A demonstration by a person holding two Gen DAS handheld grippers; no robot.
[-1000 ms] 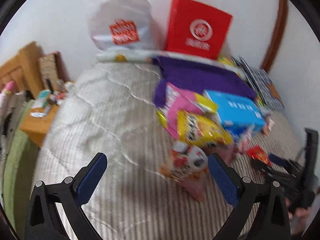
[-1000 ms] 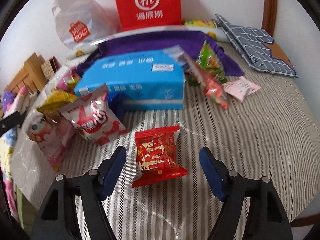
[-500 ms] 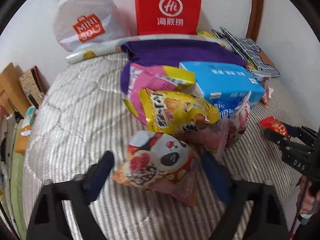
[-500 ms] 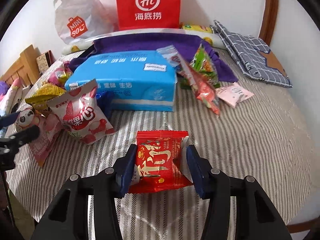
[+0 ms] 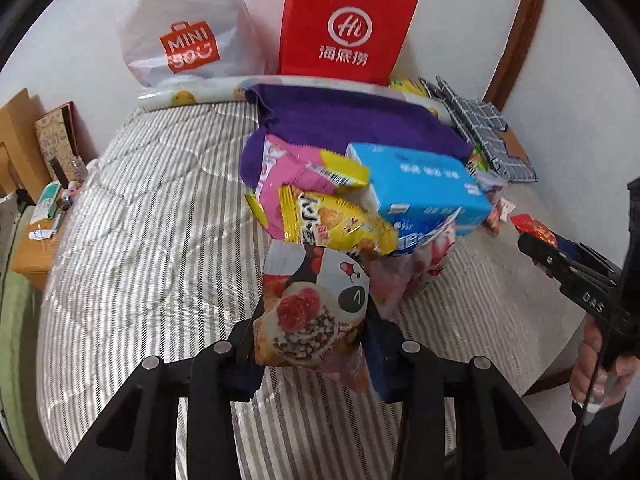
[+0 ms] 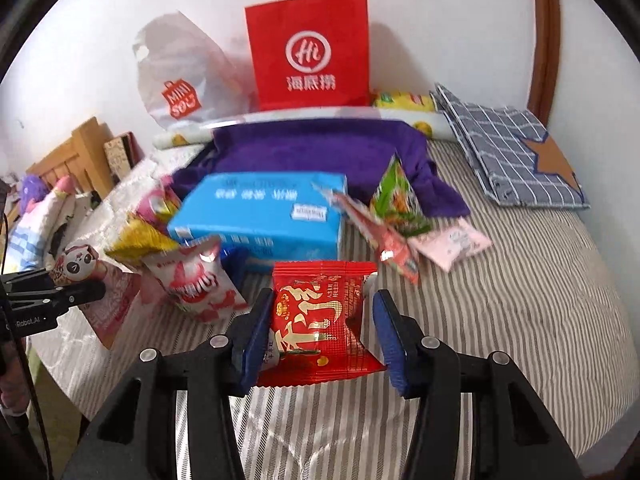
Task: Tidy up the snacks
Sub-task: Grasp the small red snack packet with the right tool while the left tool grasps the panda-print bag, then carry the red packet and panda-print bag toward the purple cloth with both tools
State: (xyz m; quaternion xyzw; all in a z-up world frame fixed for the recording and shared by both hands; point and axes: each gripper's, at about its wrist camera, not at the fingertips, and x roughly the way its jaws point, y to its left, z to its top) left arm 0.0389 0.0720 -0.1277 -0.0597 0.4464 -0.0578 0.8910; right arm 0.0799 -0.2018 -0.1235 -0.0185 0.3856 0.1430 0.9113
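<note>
A panda-print snack bag [image 5: 316, 300] stands up between the pads of my left gripper [image 5: 310, 330]. Its jaws are closing and both pads press the bag's sides. In the right wrist view this gripper [image 6: 60, 292] and bag [image 6: 78, 264] sit at the far left. My right gripper [image 6: 323, 322] is shut on a red snack packet [image 6: 320, 292], held just above the striped bed cover [image 6: 500, 320]. From the left wrist, that gripper [image 5: 560, 256] and the red packet [image 5: 534, 229] appear at the right edge, with a hand below.
A pile lies mid-bed: blue tissue box [image 6: 264, 212], yellow bag [image 5: 332, 224], pink bag [image 5: 296, 172], strawberry bag [image 6: 196, 280], green bag [image 6: 396, 196]. At the wall stand a red paper bag [image 6: 310, 52] and a white plastic bag [image 6: 176, 76]. Purple cloth [image 6: 320, 148] and checked fabric [image 6: 508, 152] lie behind.
My left jaws went from wide open to closed on the panda bag after moving in around it. The right gripper closed on the red packet and lifted it off the cover.
</note>
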